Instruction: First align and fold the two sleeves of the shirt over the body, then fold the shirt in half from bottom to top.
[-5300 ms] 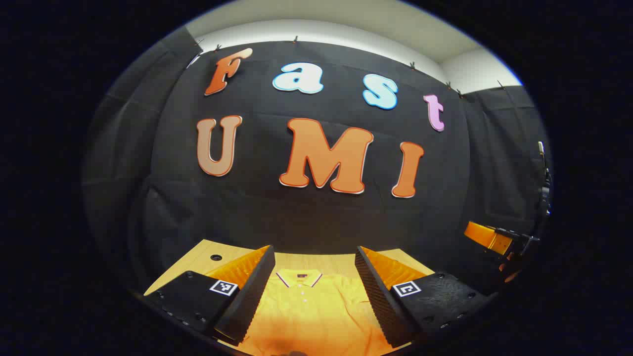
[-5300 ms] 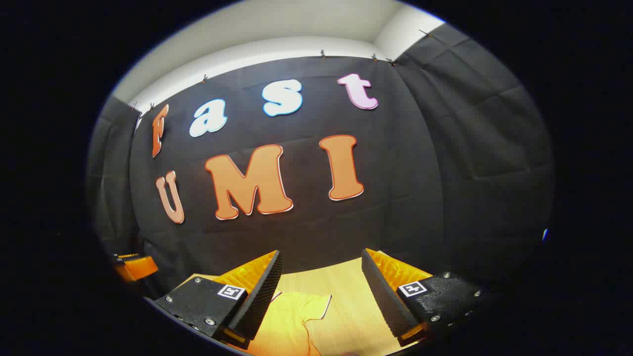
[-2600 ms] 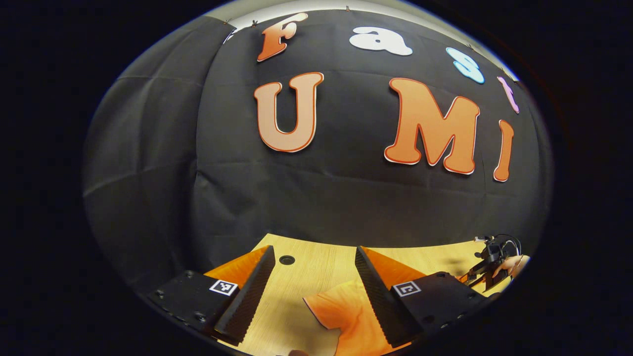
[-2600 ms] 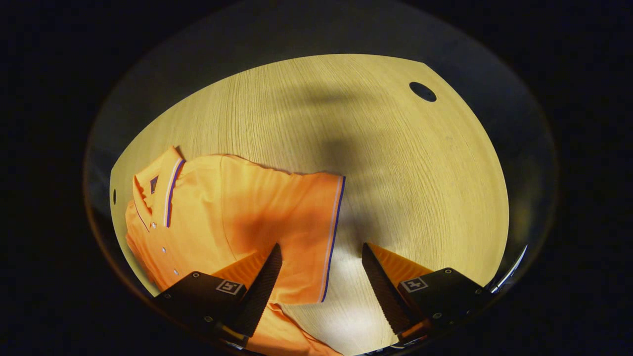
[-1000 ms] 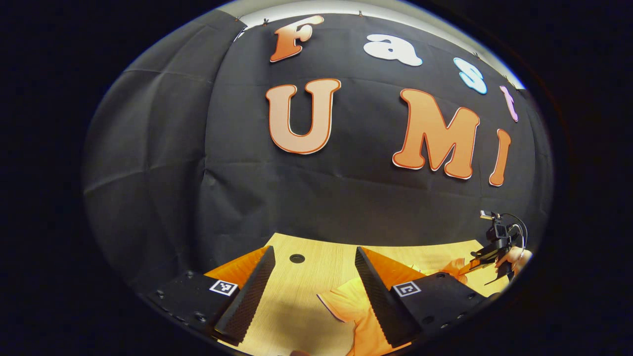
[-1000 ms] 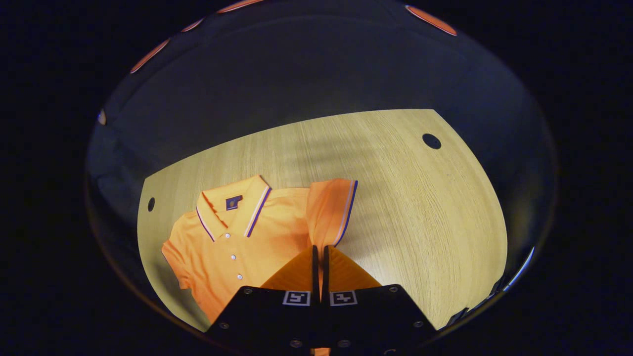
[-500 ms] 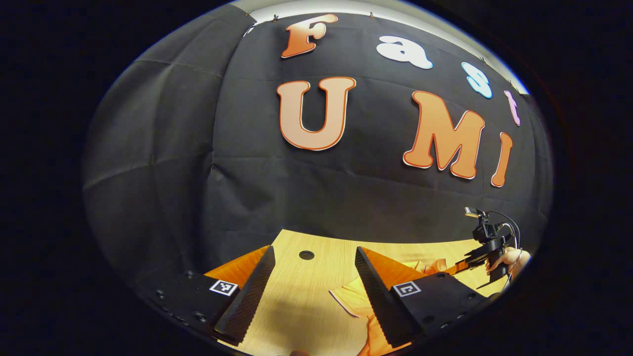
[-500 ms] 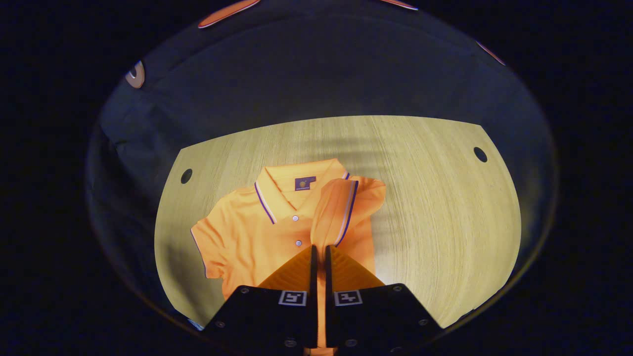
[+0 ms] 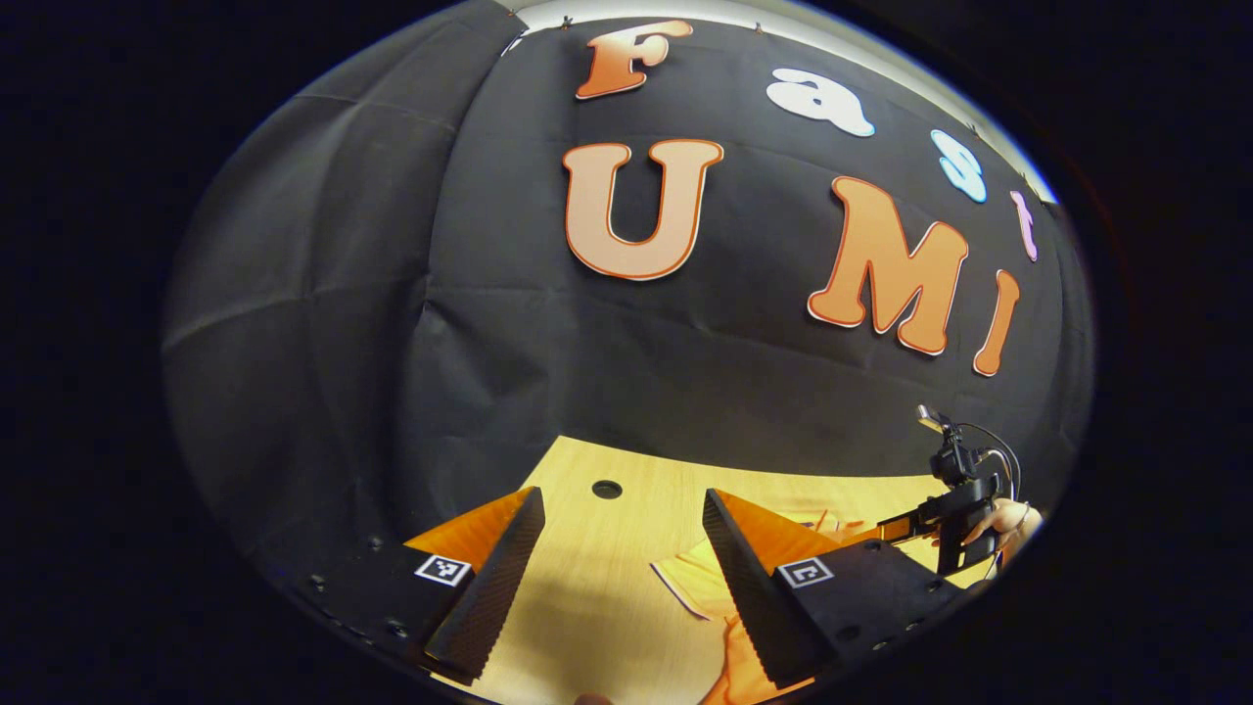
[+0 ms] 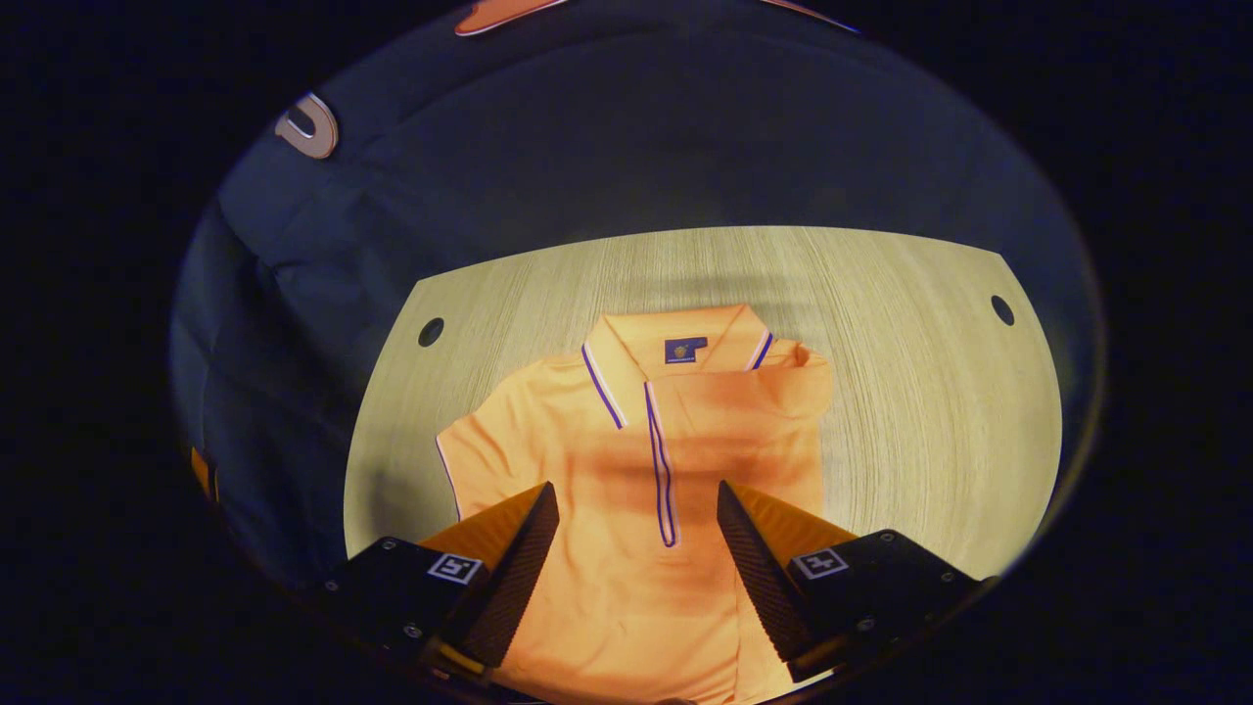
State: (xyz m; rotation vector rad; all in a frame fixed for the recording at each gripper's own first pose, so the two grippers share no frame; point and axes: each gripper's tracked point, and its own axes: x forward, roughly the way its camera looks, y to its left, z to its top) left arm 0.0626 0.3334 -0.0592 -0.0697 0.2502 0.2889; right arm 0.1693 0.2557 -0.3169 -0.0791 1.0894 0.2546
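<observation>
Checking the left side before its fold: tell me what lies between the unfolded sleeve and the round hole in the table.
In the right gripper view, only bare wooden table lies between the unfolded sleeve and the round hole.

Shirt (image 10: 636, 460) flat on table (image 10: 930, 392) — one sleeve (image 10: 729, 411) folded over.

We are looking at a soft, matt knit cloth shirt (image 10: 626, 460) lying on a counter (image 10: 910, 392) of pale wood-grain laminate with a smooth, faintly sheened finish. We are seeing ridged, rough-textured faces on the right claw (image 10: 634, 534) fingers (image 10: 754, 558) and matt housings behind them, and matt woven cloth on the booth wall (image 9: 323, 323).
</observation>
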